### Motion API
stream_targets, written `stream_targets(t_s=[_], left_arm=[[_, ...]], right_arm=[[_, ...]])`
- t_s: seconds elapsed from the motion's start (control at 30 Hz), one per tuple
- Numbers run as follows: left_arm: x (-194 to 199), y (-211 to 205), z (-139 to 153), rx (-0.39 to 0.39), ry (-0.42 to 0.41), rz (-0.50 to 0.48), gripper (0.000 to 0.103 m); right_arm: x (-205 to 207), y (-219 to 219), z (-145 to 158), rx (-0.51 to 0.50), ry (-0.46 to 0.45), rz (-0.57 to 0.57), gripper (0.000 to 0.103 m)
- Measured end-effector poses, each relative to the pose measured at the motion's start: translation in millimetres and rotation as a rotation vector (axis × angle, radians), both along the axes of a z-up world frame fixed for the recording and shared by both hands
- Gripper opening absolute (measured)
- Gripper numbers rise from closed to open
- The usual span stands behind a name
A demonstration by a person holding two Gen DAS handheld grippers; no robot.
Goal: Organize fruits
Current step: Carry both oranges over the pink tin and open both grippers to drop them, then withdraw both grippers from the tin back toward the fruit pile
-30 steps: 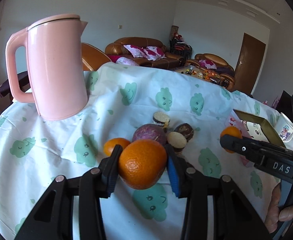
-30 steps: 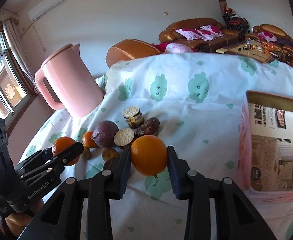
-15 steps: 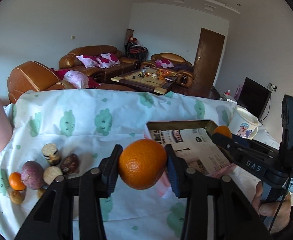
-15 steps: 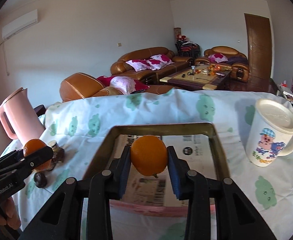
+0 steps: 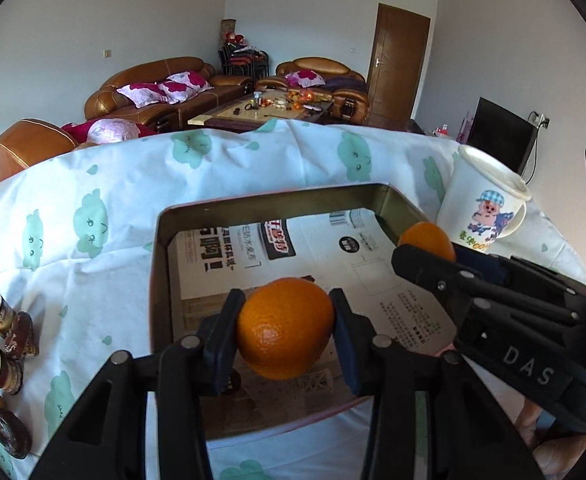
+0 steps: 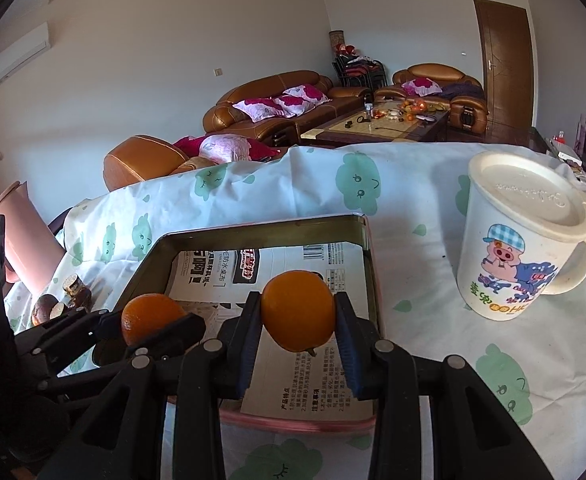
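Observation:
My left gripper is shut on an orange and holds it over the near left part of a shallow metal tin lined with printed paper. My right gripper is shut on a second orange and holds it over the tin's near right part. The right gripper's orange also shows in the left wrist view, and the left gripper's orange shows in the right wrist view. Both oranges hang above the paper, side by side.
A white lidded mug with a pig cartoon stands right of the tin. Several cut brown fruits and small pieces lie left of the tin on the cloud-print tablecloth. A pink kettle stands far left.
Both grippers have carried their oranges from the fruit pile by the kettle rightward to above the tin, and have come lower and closer over its paper lining.

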State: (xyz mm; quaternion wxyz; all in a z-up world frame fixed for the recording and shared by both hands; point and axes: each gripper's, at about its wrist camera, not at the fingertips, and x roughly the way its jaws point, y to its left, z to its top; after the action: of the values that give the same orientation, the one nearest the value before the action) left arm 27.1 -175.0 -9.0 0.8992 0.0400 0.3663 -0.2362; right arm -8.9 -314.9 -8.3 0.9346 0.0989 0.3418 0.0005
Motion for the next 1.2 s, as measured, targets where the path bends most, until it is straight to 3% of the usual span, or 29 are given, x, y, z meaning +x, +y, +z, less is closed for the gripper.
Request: stream_targets(t_s=[0.13,0.37,0.4,0.43,0.53,0.6,0.8,1.0,1.2], left_arm=[[-1.2,-2.6,-5.5,0.041,-0.014,0.016,0.044],[-0.9,-0.9,-7.4,0.047,-0.017,0.038,0.046],[-3.2,0.5,-5.9,0.046,-0.03,0.046,0.051],[-5.5,1.1,-4.0,0.043,-0.051,0.052,0.064],[-20.1,3.6,6.2,0.05,-0.142,0.072,0.094],[-30.5,6.0,14.7,0.046,-0.202,0.067,0.099],[-40.3,23.1,24.3,0.067,-0.278,0.12,0.103],[-40.5,47.5,21.1,0.08,-0.292,0.188,0.103],[-40.9,67.0,16.9,0.081,-0.272,0.217,0.103]], right_arm=[[3.6,1.4,-5.6,0.027,0.021,0.01,0.038],[3.0,6.1,-9.7,0.014,0.018,0.011,0.04],[2.7,6.0,-9.2,0.02,0.016,0.009,0.041],[2.5,5.3,-8.2,0.03,0.012,0.004,0.043],[-3.2,0.7,-2.5,0.073,-0.037,-0.011,0.063],[-11.5,-3.3,5.7,0.094,-0.106,-0.023,0.069],[-31.3,-8.9,22.8,0.04,-0.276,-0.102,0.078],[-27.3,-7.7,15.2,0.011,-0.251,-0.124,0.078],[-36.9,-6.1,17.7,-0.008,-0.283,-0.157,0.078]])
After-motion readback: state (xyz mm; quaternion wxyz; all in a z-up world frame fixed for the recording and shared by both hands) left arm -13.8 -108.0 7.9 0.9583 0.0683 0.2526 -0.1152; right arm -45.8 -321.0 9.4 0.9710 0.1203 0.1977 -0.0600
